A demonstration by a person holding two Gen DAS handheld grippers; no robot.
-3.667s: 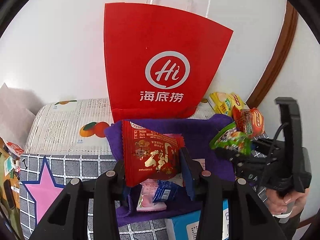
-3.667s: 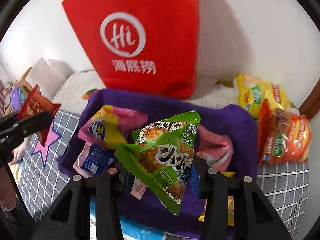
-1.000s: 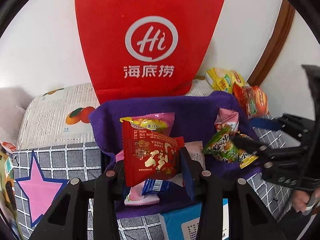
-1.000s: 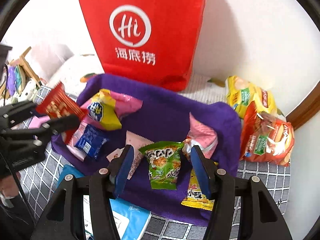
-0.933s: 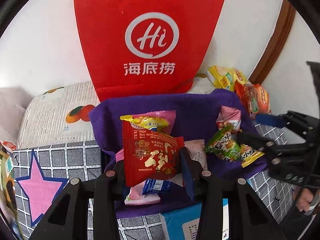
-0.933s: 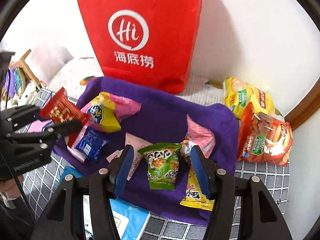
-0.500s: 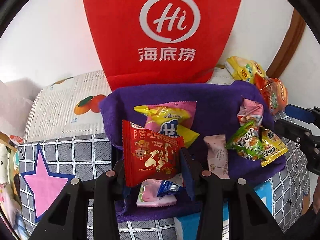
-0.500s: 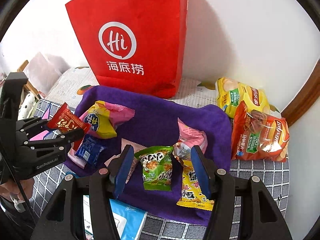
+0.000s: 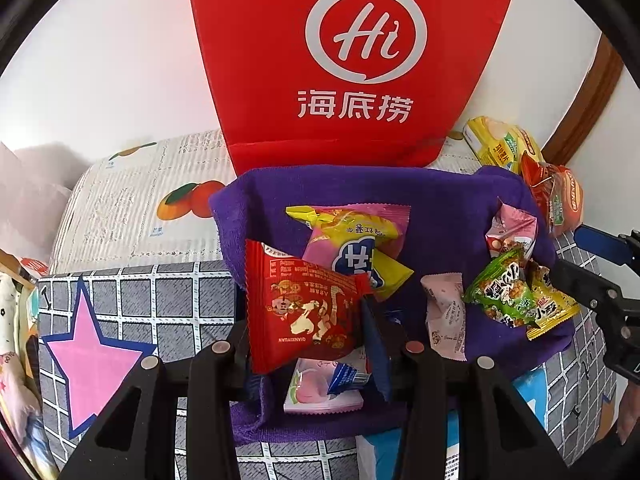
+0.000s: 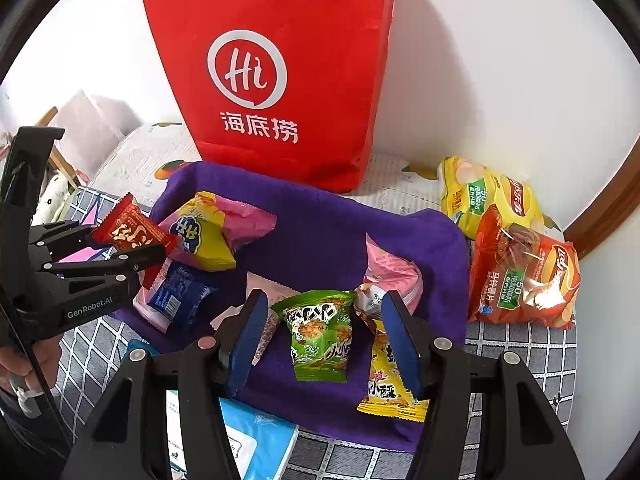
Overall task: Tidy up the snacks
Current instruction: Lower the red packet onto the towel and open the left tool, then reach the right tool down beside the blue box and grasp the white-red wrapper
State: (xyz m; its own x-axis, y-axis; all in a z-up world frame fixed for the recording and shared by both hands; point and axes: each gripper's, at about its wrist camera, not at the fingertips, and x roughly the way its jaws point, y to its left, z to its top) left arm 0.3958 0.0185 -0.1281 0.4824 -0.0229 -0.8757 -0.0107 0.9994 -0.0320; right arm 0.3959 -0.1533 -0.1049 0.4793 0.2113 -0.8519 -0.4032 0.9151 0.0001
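Snacks: small foil/plastic packets, most lying on a purple towel-like cloth (image 10: 320, 236) spread over a grey checked table cover (image 9: 132, 300) w/ a pink star.
Far left: left tongs (image 9: 306, 320) clamp a red foil snack packet w/ gold print (image 9: 304, 312); pads press both its sides, packet upright, held just above the cloth's near-left part. Right wrist view shows same packet (image 10: 128, 232) pinched at the tong tips; a hand grips the handle at pic's lower left.
Under it: pale pink packet (image 9: 316, 392) and small blue packet (image 10: 176, 292), both flat on cloth, touching.
Left-centre: pink & yellow puffy packet w/ blue lettering (image 9: 352, 244), on cloth, just beyond the red one.
Centre: flat pale pink sachet (image 9: 446, 320) on cloth.
Behind: tall red paper bag w/ white "Hi" logo (image 10: 276, 72), upright vs white wall, touching cloth's far edge.
Right-centre: right tongs (image 10: 324, 340), jaws apart, blue pads either side of a green crinkle-edged snack packet (image 10: 320, 336) w/o touching; packet lies on cloth.
Beside it: yellow packet w/ red lettering (image 10: 388, 384), partly under right pad; pink puffy packet (image 10: 392, 272) just beyond, touching.
Near edge: light-blue & white box (image 10: 256, 440), partly under cloth's front edge.
Far right: yellow chip bag (image 10: 484, 196) & orange-red chip bag (image 10: 524, 276), off the cloth, overlapping, near wall and brown wood trim (image 10: 608, 200).
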